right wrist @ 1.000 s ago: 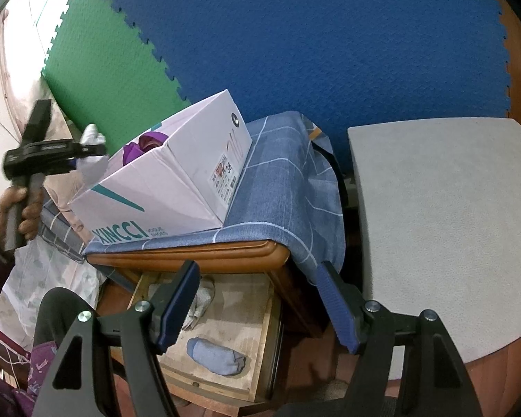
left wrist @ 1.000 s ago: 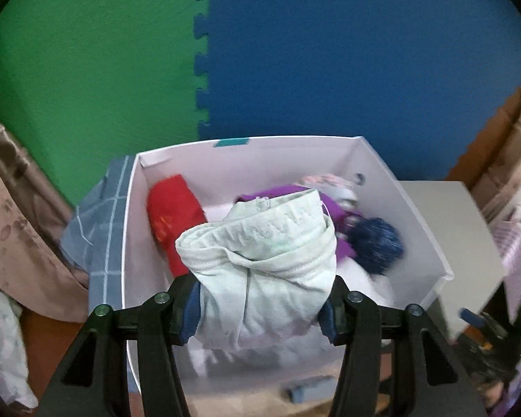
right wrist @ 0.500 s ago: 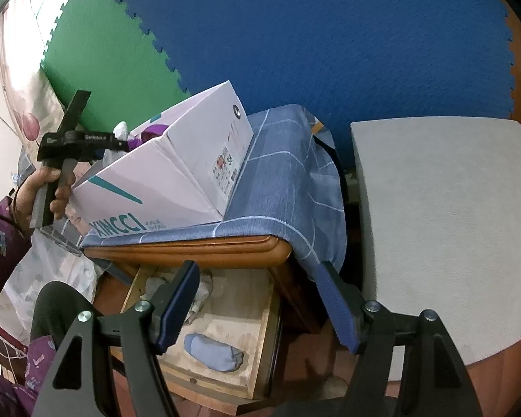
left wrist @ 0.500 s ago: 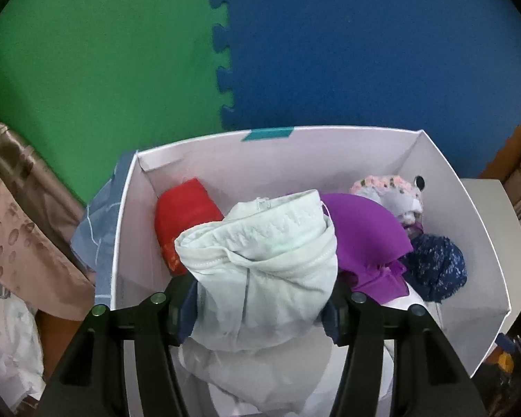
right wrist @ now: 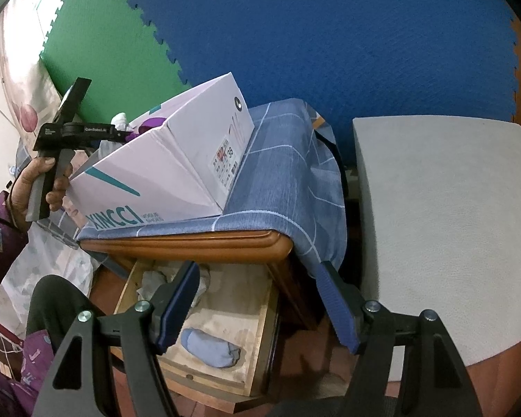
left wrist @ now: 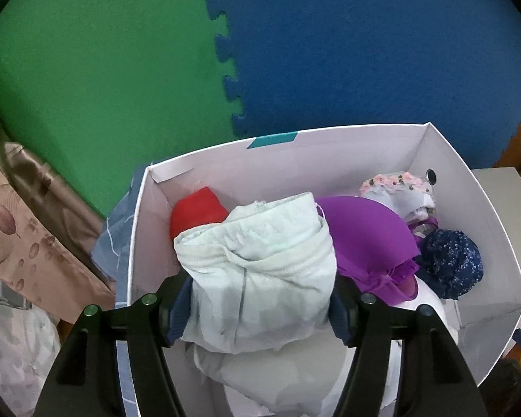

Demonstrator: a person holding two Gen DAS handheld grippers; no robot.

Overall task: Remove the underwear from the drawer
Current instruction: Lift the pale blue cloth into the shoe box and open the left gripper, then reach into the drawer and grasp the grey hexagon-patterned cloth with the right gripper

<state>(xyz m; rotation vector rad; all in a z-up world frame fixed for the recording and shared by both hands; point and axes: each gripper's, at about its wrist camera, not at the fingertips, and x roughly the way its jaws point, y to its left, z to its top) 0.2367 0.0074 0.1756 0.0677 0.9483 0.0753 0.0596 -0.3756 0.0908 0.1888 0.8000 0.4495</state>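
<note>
My left gripper [left wrist: 258, 309] hangs over the white shoe box [left wrist: 295, 160]. A bundled pale green-white underwear [left wrist: 260, 271] sits between its blue pads. The jaws are opening, and the cloth still touches both pads while its underside rests on white clothes in the box. The right wrist view shows a hand [right wrist: 41, 180] holding that gripper at the box's [right wrist: 156, 180] near end. My right gripper [right wrist: 257, 274] stands open and holds nothing above the pulled-out wooden drawer [right wrist: 225, 312], where a blue rolled garment [right wrist: 210, 347] and a grey-white one [right wrist: 153, 281] lie.
Red [left wrist: 198, 212], purple [left wrist: 364, 239], dark blue dotted [left wrist: 451, 264] and floral [left wrist: 396, 187] garments fill the box. It stands on a blue checked cloth [right wrist: 281, 180] covering the wooden cabinet. A grey round tabletop [right wrist: 434, 226] lies to the right; green and blue foam mats line the wall.
The left gripper moved forward and down over the box, so the box now fills its view and the underwear rests on the pile. Its jaws stand slightly wider. The right gripper stayed still.
</note>
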